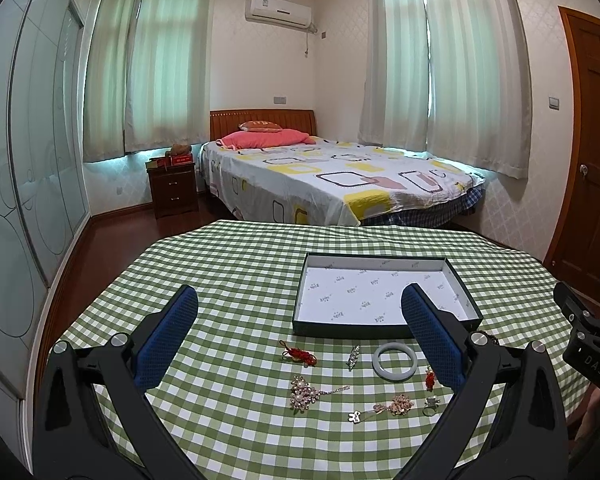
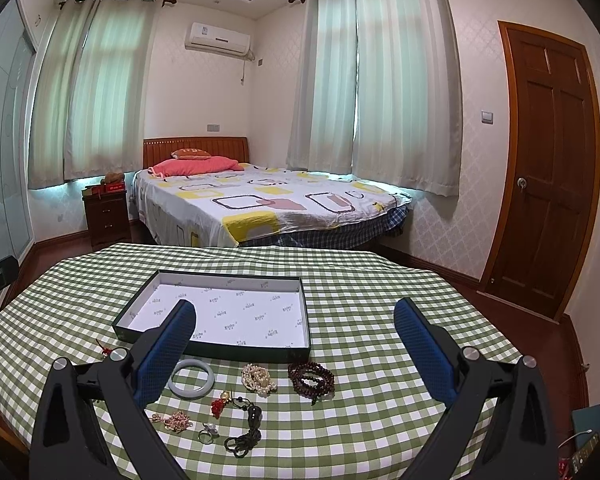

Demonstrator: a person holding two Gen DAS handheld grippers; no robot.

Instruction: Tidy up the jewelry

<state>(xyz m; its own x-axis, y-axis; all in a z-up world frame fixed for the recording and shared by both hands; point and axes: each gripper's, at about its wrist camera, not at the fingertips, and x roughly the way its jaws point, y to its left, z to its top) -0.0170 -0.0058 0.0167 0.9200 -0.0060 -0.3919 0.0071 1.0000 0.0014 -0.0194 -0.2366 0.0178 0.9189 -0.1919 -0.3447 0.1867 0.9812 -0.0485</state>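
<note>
Jewelry all loose on the table, tray (image 1: pixel 384 294) empty beyond | both jaws wide, holding nothing | pale bangle (image 1: pixel 394 361) lies just ahead of my left gripper (image 1: pixel 300 340), right gripper (image 2: pixel 296 344) close too

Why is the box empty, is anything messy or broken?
Nothing looks broken or spilled. The box is empty only because the jewelry still lies loose on the tablecloth in front of it, like the pale bangle and dark bead bracelet. Both claws are open, holding nothing.
</note>
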